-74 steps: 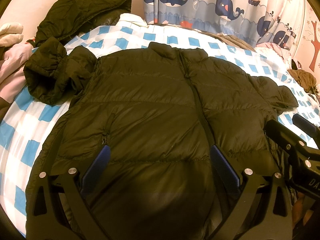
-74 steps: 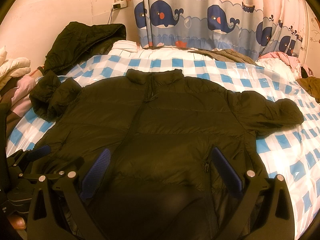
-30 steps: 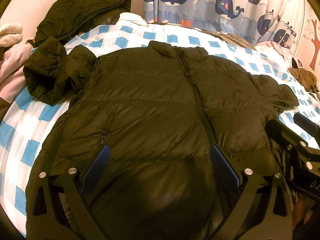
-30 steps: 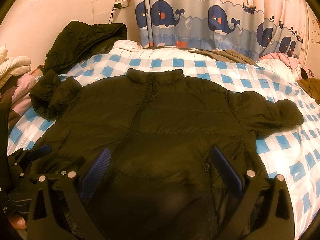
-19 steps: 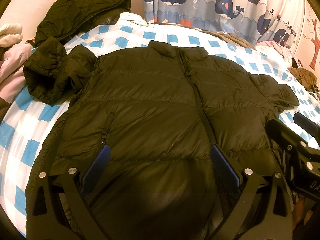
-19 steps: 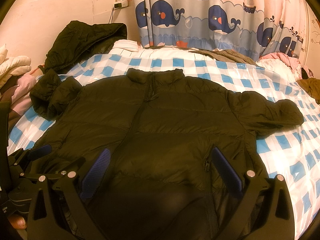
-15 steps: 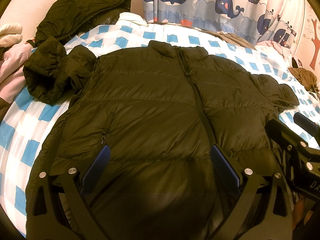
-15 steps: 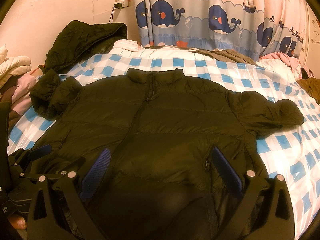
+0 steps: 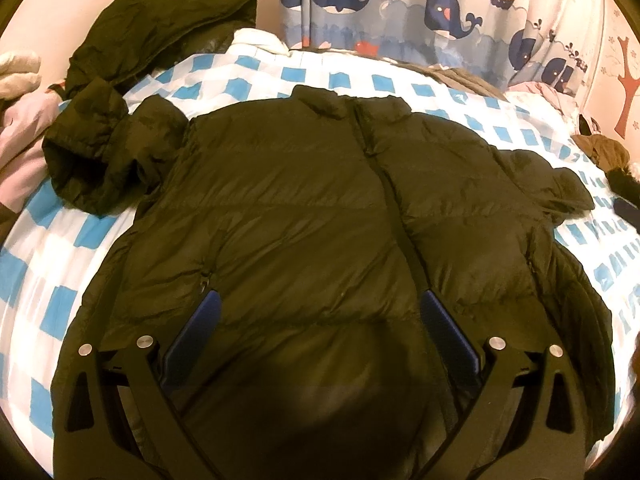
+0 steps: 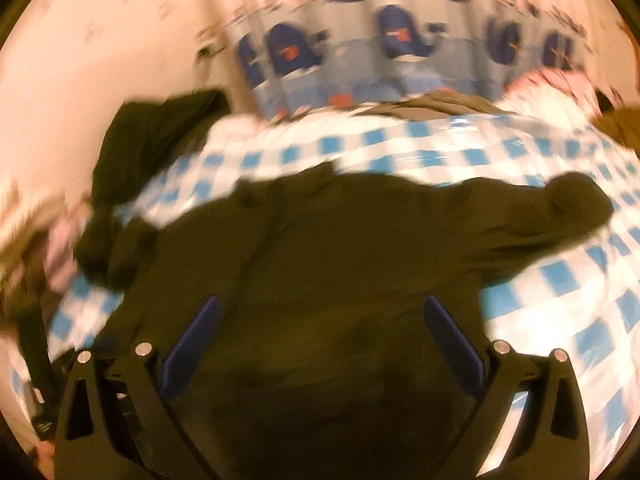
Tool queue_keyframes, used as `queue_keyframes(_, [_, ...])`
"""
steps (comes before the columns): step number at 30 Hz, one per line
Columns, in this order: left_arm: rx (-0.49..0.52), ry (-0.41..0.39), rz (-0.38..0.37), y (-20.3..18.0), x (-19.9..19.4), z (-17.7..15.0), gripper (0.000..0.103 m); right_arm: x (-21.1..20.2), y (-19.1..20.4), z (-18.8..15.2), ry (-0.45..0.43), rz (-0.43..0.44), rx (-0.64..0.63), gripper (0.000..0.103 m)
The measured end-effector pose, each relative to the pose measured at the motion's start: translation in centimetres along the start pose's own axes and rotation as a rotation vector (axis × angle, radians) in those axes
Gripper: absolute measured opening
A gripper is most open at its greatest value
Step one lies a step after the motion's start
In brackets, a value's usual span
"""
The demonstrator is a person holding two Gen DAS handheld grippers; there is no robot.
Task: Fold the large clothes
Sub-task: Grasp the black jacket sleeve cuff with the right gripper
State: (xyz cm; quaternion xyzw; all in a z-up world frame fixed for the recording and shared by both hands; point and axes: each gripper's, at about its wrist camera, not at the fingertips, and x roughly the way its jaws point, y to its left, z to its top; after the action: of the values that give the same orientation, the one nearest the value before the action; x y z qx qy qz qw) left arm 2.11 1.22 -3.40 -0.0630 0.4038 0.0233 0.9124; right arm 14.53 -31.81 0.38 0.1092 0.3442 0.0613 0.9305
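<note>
Dark puffer jacket lies front-up and zipped across the blue-and-white checked bed, collar toward the whale-print curtain, one sleeve bunched at the left edge and the other stretched out to the right. Left tongs hover over its lower hem with the blue pads spread wide and nothing between them, and the right tongs, seen through a motion-blurred view, are likewise wide open and empty above the jacket. Another dark coat is heaped against the wall beyond the bed's far left corner, with pale clothes piled beside it.
</note>
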Motion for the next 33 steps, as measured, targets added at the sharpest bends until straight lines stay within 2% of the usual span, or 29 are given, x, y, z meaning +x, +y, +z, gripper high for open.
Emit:
queue_keyframes(4, [0.009,0.012,0.013,-0.3,0.5,-0.3,0.096,0.0,-15.1,3.4,0.007,-0.039,0.271,0.098])
queue_keyframes(6, [0.021,0.013,0.023,-0.7,0.5,-0.4,0.096,1.3,-23.5,4.7,0.019,0.037,0.455,0.098])
queue_keyframes(9, [0.03,0.023,0.039,-1.0,0.9,-0.7,0.096,3.9,-32.8,5.0,0.015,0.135,0.729,0.098])
queue_keyframes(10, [0.03,0.029,0.041,-1.2,1.1,-0.7,0.096,4.6,-34.7,4.9,-0.002,0.165,0.783,0.098])
queue_keyframes(12, [0.027,0.046,0.049,-1.3,1.6,-0.8,0.096,6.1,-37.7,4.8,-0.049,0.223,0.863,0.098])
queue_keyframes(19, [0.053,0.062,0.081,-1.9,2.7,-1.3,0.096,9.6,-43.2,6.5,-0.088,0.185,0.906,0.098])
queue_keyframes(23, [0.067,0.056,0.097,-2.3,2.8,-1.6,0.096,11.4,-45.3,7.8,-0.112,0.193,0.912,0.098])
queue_keyframes(27, [0.075,0.06,0.111,-2.7,3.1,-1.6,0.096,13.4,-45.8,8.6,-0.088,0.181,0.91,0.098])
queue_keyframes(28, [0.079,0.059,0.115,-2.8,3.2,-1.7,0.096,13.7,-45.6,8.8,-0.083,0.163,0.891,0.091])
queue_keyframes(29, [0.082,0.06,0.118,-2.8,3.2,-1.7,0.096,13.9,-45.5,9.1,-0.08,0.151,0.869,0.078])
queue_keyframes(30, [0.084,0.06,0.12,-2.9,3.3,-1.7,0.096,14.2,-45.4,9.2,-0.061,0.136,0.854,0.035])
queue_keyframes(31, [0.085,0.061,0.121,-2.9,3.3,-1.7,0.096,14.8,-45.4,9.1,-0.033,0.137,0.857,0.008])
queue_keyframes(33, [0.084,0.061,0.121,-3.0,3.3,-1.7,0.096,14.3,-44.6,9.3,-0.048,0.123,0.819,0.008])
